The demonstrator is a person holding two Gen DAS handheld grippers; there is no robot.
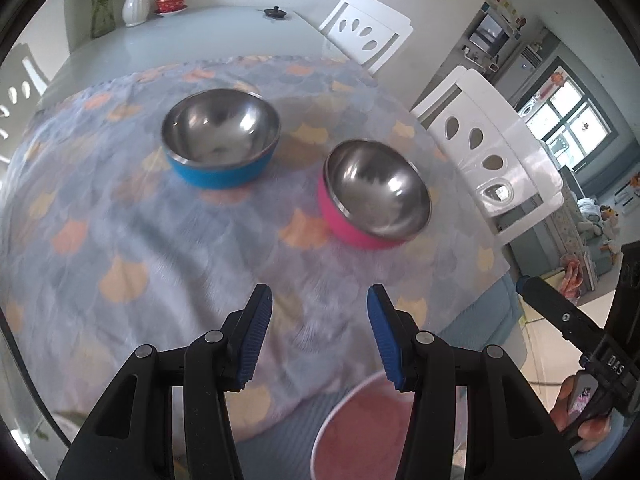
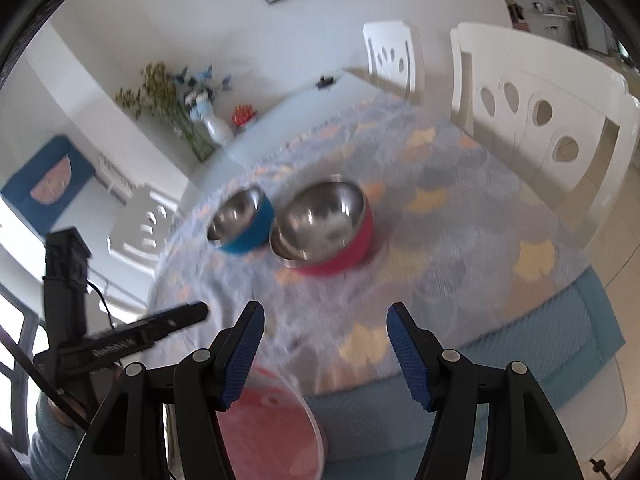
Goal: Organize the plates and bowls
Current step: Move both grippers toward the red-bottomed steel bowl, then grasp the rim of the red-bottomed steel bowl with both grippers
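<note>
Patterned cloth [image 1: 120, 208] centre frame, carrying blue bowl [image 1: 220, 140] and pink bowl [image 1: 374, 194], close but apart; pink plate [image 1: 360, 428] at bottom edge. Left gripper [image 1: 320, 336] and right gripper [image 2: 325, 350] both agape, holding nothing. Could knock the steel bowls together or drag the cloth on a hasty reach.

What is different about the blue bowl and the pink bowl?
The blue bowl is blue outside; the pink bowl is pink outside. The blue bowl sits nearer the vase, the pink bowl nearer the white chair. Both are shiny metal inside, empty, upright, on the patterned cloth.
</note>
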